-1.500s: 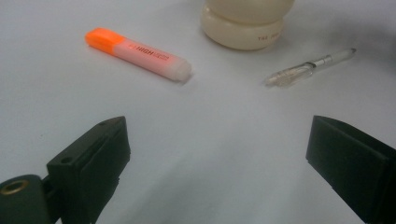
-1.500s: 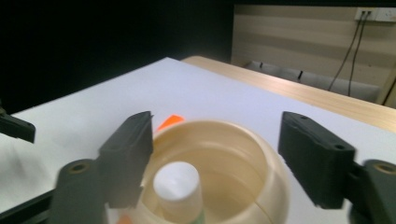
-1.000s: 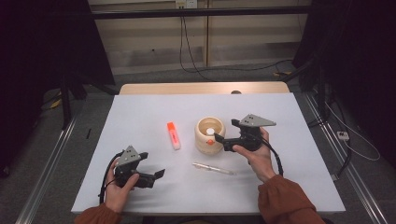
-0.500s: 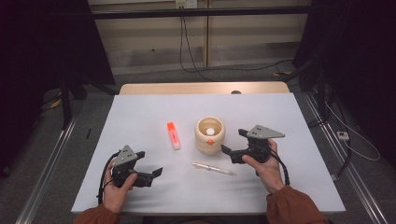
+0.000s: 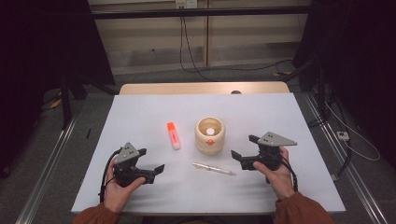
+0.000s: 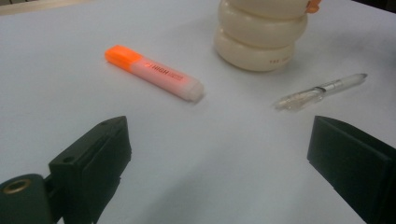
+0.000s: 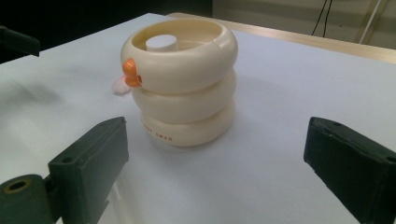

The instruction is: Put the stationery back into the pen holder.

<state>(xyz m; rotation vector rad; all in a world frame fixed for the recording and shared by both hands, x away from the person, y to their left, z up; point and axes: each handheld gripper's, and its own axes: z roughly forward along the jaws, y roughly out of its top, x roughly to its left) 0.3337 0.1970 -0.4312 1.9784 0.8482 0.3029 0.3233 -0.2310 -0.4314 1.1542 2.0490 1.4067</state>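
A cream ringed holder [image 5: 210, 135] [image 7: 183, 93] [image 6: 260, 32] stands mid-table, a white cylinder [image 7: 161, 43] standing inside it and an orange knob [image 7: 130, 73] on its rim. An orange highlighter [image 5: 173, 135] [image 6: 154, 73] lies to its left. A clear pen [image 5: 214, 168] [image 6: 320, 90] lies in front of it. My left gripper [image 5: 150, 162] rests open at the front left, its jaws wide apart and pointed toward the highlighter and pen. My right gripper [image 5: 243, 147] is open to the right of the holder, empty, facing it from a short distance.
The white table [image 5: 140, 116] has a wooden strip [image 5: 201, 88] along its far edge. Dark curtains, cables and floor rails surround it. Bare tabletop lies at the back and at both sides.
My right gripper has drawn back from the holder, toward the right and the front of the table. The left gripper has barely moved.
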